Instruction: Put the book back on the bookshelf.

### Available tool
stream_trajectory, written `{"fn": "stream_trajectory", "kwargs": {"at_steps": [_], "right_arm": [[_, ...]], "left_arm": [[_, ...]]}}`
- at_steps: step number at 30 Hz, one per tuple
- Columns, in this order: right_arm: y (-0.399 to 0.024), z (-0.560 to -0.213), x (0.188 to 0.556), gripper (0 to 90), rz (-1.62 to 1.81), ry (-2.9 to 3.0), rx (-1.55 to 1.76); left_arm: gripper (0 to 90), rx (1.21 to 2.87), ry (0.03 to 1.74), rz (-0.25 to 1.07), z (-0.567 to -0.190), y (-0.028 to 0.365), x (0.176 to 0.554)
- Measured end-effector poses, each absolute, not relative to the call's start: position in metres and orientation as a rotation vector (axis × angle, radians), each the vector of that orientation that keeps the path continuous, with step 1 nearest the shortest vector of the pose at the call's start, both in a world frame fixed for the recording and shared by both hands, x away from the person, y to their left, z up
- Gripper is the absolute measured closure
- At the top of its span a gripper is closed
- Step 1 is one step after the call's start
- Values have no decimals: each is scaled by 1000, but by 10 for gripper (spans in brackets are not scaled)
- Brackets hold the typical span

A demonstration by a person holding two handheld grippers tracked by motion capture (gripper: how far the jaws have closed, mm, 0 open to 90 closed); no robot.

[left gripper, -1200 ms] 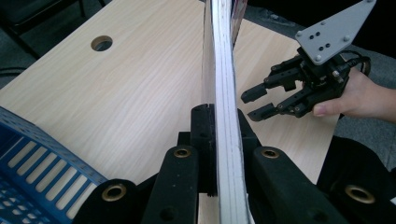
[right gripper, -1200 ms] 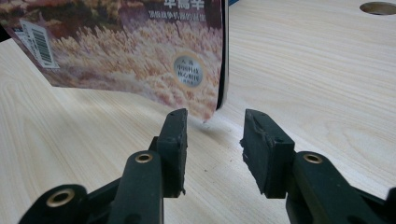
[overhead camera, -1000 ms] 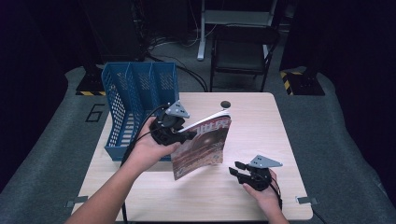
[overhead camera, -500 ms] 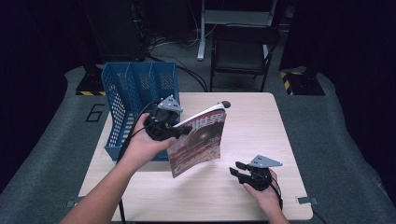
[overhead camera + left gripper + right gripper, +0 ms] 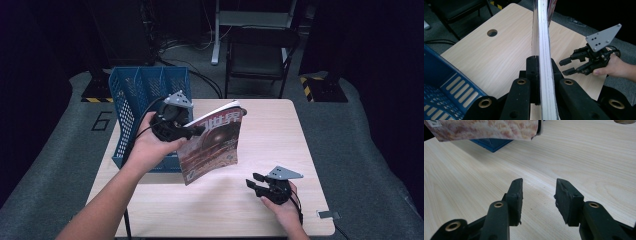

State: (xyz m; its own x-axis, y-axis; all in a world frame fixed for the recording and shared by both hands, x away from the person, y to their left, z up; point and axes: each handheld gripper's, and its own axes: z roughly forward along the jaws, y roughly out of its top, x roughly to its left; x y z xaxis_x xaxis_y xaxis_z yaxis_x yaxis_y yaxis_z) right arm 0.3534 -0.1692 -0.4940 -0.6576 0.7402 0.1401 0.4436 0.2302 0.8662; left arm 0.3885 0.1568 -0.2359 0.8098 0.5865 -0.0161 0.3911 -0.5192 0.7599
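- Your left hand-held gripper (image 5: 192, 131) clamps the glossy magazine with the reddish-brown cover (image 5: 212, 142) by its edge, jaws pressed on both sides of the pages (image 5: 544, 75).
- The magazine hangs clear above the light wooden desk (image 5: 270, 125), just beside the blue plastic mesh file rack (image 5: 137, 100).
- Your right hand-held gripper (image 5: 256, 182) rests low near the desk's front right corner, well apart from the magazine; its jaws have just been opening, nothing between them (image 5: 537, 192).

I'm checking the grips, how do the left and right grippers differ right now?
The left gripper is shut on the magazine, raised beside the blue rack; the right gripper is open, empty, low over the table. Both are black with grey plates.
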Motion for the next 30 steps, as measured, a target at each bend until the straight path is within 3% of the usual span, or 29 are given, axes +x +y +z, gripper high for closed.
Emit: {"fn": "stream_trajectory", "kwargs": {"at_steps": [30], "right_arm": [[-170, -494, 354, 556, 1391, 2216, 1100]], "left_arm": [[844, 2118, 812, 392, -199, 203, 391]]}}
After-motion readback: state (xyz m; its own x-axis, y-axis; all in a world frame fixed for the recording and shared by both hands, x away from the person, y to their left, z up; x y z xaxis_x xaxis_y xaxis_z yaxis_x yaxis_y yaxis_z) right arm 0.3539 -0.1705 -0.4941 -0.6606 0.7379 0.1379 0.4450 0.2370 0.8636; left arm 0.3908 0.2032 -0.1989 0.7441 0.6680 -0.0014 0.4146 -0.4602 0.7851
